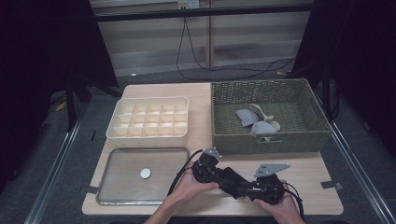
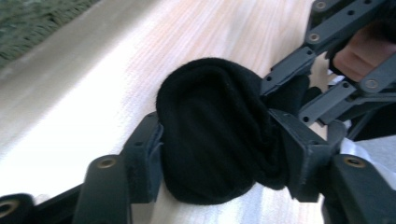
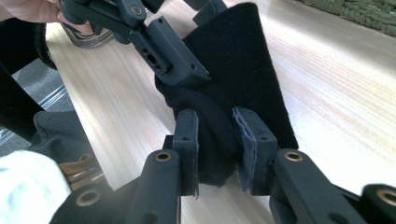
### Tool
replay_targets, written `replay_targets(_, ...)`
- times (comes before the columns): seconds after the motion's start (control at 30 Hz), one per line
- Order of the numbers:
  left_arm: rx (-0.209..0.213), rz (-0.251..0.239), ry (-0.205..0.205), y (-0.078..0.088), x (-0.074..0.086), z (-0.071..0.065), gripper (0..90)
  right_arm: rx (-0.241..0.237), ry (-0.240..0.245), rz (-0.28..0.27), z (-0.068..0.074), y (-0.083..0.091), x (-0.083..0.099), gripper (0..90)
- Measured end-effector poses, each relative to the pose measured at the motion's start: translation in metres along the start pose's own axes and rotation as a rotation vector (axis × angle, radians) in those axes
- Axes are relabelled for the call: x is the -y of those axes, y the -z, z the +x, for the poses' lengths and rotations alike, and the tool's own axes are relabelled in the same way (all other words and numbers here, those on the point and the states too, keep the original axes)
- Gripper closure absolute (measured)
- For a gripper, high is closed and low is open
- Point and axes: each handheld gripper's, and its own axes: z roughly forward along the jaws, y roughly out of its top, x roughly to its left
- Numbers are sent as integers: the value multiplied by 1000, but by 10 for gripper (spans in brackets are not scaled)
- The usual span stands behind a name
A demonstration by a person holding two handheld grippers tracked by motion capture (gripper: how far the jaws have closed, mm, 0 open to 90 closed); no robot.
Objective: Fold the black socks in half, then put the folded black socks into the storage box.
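A black sock (image 1: 236, 181) hangs between my two grippers just above the wooden table's front edge. In the left gripper view the sock (image 2: 210, 126) is a rounded bundle, and my left gripper (image 2: 219, 140) is shut on it, a pad pressing in on each side. In the right gripper view my right gripper (image 3: 217, 140) is shut on a lower fold of the same sock (image 3: 243, 70). One of the left gripper's fingers (image 3: 173, 56) clamps the sock just beyond. In the high view the left gripper (image 1: 229, 178) and right gripper (image 1: 248, 189) point at each other, nearly touching.
A green woven basket (image 1: 271, 140) at the back right holds grey and beige socks (image 1: 257, 122). A cream compartment box (image 1: 149, 116) stands at the back left. In front of it lies a metal tray (image 1: 105, 179) with a small white disc (image 1: 145, 173).
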Motion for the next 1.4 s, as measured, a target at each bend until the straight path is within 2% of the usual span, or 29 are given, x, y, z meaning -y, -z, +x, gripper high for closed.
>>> replay_targets(0.1, 31, -10, 8, -1, 1, 0, 438, -4, 8, -2, -1, -1, 0, 717)
replay_targets(0.13, 59, -20, 8, -1, 2, 0, 477, -4, 7, 1, -1, -1, -1, 717)
replay_targets(0.17, 41, -8, 2, -1, 2, -1, 516, -11, 4, 3, -2, -1, -2, 717)
replay_targets(0.27, 69, -5, 1, 0, 1, -2, 570, -19, 7, 2, -3, -2, -3, 717)
replay_targets(0.3, 59, 11, -1, 1, 0, -3, 592, -16, 11, 0, -3, -3, -3, 717)
replay_targets(0.37, 63, 0, 6, 1, -1, -4, 618, -16, 22, 6, -3, -3, -5, 716)
replay_targets(0.43, 55, 15, 5, 2, -2, -4, 631, -24, 14, 14, -4, -3, -6, 714)
replay_targets(0.53, 77, 20, 0, 5, -3, -2, 635, -45, -2, 14, -7, -2, -8, 704)
replay_targets(0.57, 66, 25, -1, 6, -4, -2, 636, -51, -4, 11, -8, -2, -8, 699)
replay_targets(0.6, 75, 12, 1, 6, -3, -2, 637, -57, -8, 10, -8, -2, -8, 696)
replay_targets(0.73, 77, 9, 10, 11, -3, 2, 639, -67, -2, 9, -8, -3, -12, 664)
replay_targets(0.83, 50, 15, 7, 15, -7, 0, 639, -69, 13, -2, -9, -3, -13, 619)
replay_targets(1.0, 36, -5, -2, 20, -7, -2, 639, -94, -23, -20, -12, 1, -12, 551)
replay_targets(1.03, 44, -10, 1, 21, -7, -2, 639, -94, -16, -32, -14, 3, -12, 546)
replay_targets(1.07, 9, -2, -8, 24, -7, -4, 639, -93, -21, -36, -15, 4, -12, 544)
replay_targets(1.1, 22, -5, -18, 25, -6, -3, 638, -97, -21, -43, -17, 6, -12, 536)
replay_targets(1.13, 6, 1, -10, 28, -5, -4, 638, -96, -28, -48, -18, 7, -12, 528)
replay_targets(1.17, 13, -10, -18, 29, -5, -3, 638, -94, -38, -60, -19, 9, -12, 523)
replay_targets(1.27, -5, -19, -8, 35, -3, -2, 637, -82, -42, -74, -21, 13, -11, 504)
replay_targets(1.4, -27, -4, -19, 42, -4, 0, 633, -62, -59, -95, -25, 16, -11, 453)
